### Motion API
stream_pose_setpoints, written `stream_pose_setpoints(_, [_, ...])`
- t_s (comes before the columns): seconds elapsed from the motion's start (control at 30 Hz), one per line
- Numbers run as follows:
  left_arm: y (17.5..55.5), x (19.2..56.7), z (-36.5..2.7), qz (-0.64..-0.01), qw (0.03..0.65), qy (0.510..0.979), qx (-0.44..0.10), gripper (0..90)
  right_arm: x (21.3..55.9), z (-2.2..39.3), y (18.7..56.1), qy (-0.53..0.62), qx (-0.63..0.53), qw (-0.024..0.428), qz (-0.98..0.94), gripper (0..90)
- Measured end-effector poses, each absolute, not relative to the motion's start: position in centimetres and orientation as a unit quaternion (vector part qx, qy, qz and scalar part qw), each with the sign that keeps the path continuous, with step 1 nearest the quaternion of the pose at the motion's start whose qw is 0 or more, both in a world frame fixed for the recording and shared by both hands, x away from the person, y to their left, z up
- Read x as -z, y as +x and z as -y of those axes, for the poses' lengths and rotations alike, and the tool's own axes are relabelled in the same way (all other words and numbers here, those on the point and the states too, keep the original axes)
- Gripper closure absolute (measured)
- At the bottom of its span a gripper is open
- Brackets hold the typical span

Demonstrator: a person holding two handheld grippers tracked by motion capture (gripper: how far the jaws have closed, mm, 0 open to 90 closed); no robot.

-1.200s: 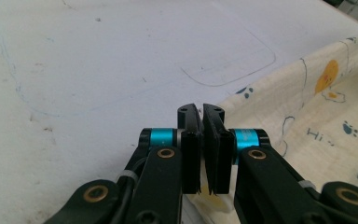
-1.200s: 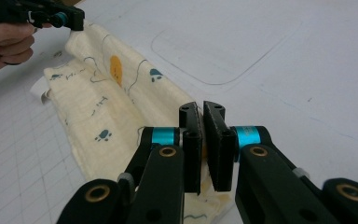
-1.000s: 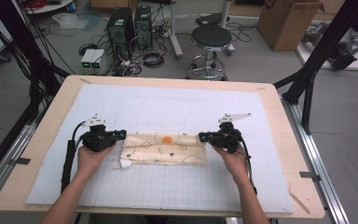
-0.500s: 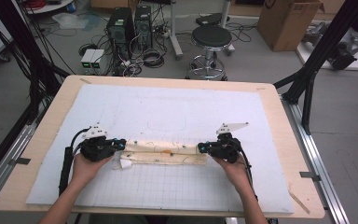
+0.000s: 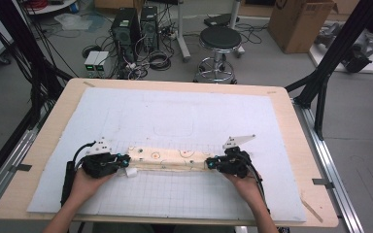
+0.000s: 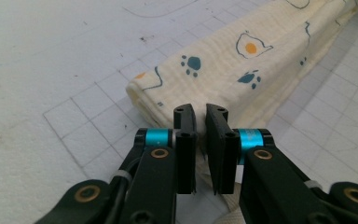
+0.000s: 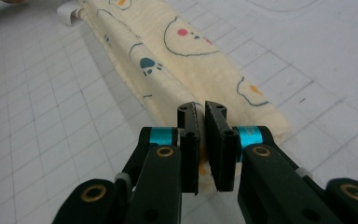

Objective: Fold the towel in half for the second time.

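A folded cloth [image 5: 167,159] lies in a long strip across the mat [image 5: 184,116], near the table's front edge — the left gripper [image 5: 124,160] and right gripper [image 5: 209,164] at its two ends, jaws just easing apart, cloth still between them.

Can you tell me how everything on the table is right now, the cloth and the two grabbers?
Cloth: folded into a long narrow strip, lying flat on the mat.
Left gripper: at the strip's left end, jaws just opening, narrow gap, cloth between them.
Right gripper: at the right end, jaws just opening, narrow gap, cloth between them.
Mat: spread flat.
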State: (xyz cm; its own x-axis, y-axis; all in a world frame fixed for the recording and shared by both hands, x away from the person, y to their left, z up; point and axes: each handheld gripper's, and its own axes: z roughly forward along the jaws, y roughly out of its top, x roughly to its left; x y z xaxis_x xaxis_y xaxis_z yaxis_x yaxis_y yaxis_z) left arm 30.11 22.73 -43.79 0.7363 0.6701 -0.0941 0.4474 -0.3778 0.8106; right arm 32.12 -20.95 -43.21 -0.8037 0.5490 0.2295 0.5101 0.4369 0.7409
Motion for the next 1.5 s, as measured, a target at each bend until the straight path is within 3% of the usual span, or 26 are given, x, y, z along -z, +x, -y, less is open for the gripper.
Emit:
stream_pose_setpoints(0.27, [29.6, 43.1, -22.9, -0.33, 0.467, 0.813, -0.106, 55.4, 42.8, 21.5, 31.7, 0.313, -0.452, 0.018, -0.835, 62.2])
stream_pose_setpoints(0.47, [29.5, 41.5, -22.4, -0.315, 0.486, 0.808, -0.111, 50.5, 40.9, 21.3, 31.8, 0.309, -0.48, 0.036, -0.82, 56.6])
stream_pose_setpoints(0.53, [29.7, 41.2, -21.8, -0.311, 0.493, 0.805, -0.109, 51.7, 40.5, 20.8, 31.9, 0.308, -0.482, 0.035, -0.82, 57.7])
stream_pose_setpoints(0.7, [30.4, 41.1, -19.2, -0.29, 0.47, 0.827, -0.106, 73.1, 40.4, 18.4, 32.6, 0.297, -0.476, 0.032, -0.827, 66.4])
stream_pose_setpoints(0.87, [31.1, 41.8, -16.7, -0.282, 0.451, 0.841, -0.098, 83.7, 40.8, 15.1, 33.2, 0.28, -0.478, 0.011, -0.833, 70.4])
stream_pose_setpoints(1.17, [31.5, 43.0, -15.3, -0.289, 0.414, 0.859, -0.084, 86.5, 42.4, 11.2, 33.1, 0.247, -0.426, 0.001, -0.871, 78.1])
stream_pose_setpoints(1.5, [31.2, 43.3, -16.0, -0.289, 0.402, 0.865, -0.081, 84.8, 43.5, 12.2, 32.9, 0.246, -0.4, 0.014, -0.883, 79.1])
